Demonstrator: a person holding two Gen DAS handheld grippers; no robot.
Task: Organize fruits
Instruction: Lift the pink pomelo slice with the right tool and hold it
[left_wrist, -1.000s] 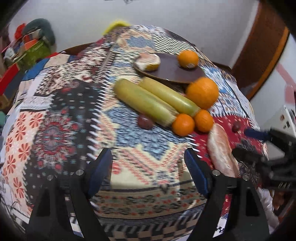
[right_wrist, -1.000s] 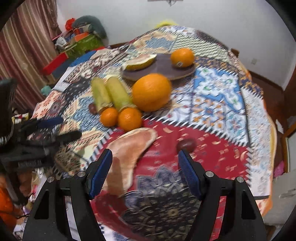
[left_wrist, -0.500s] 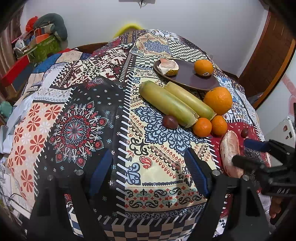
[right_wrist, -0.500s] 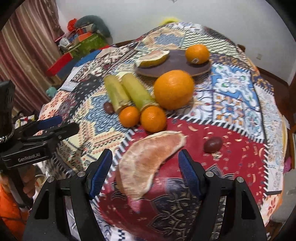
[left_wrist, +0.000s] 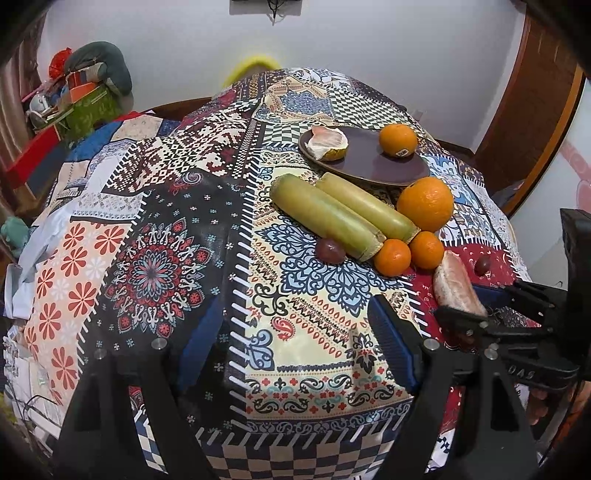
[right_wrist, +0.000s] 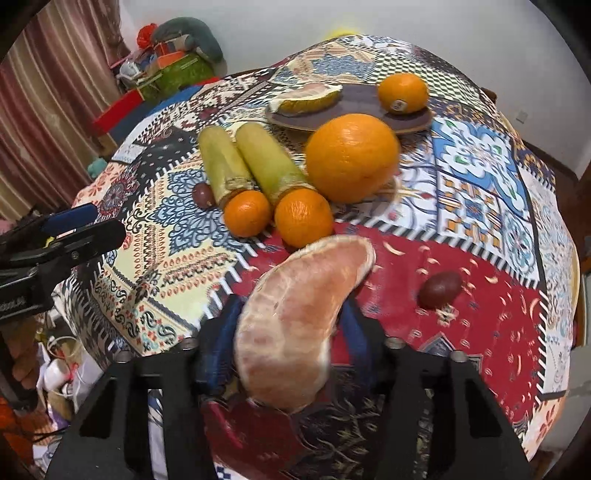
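Right gripper (right_wrist: 286, 332) fingers newly closing, pomelo segment (right_wrist: 295, 314) hiding pads

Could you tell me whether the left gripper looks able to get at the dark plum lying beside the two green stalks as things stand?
Probably yes: the left gripper is open and empty, and only bare tablecloth lies between it and the plum, though the stalks crowd its far side.

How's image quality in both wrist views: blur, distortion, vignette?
Left wrist: sharp, even light; strong fisheye bulge of the tablecloth, dark corners. Right wrist: same bulge; pomelo segment between the closing jaws looks soft, oranges behind sharp.
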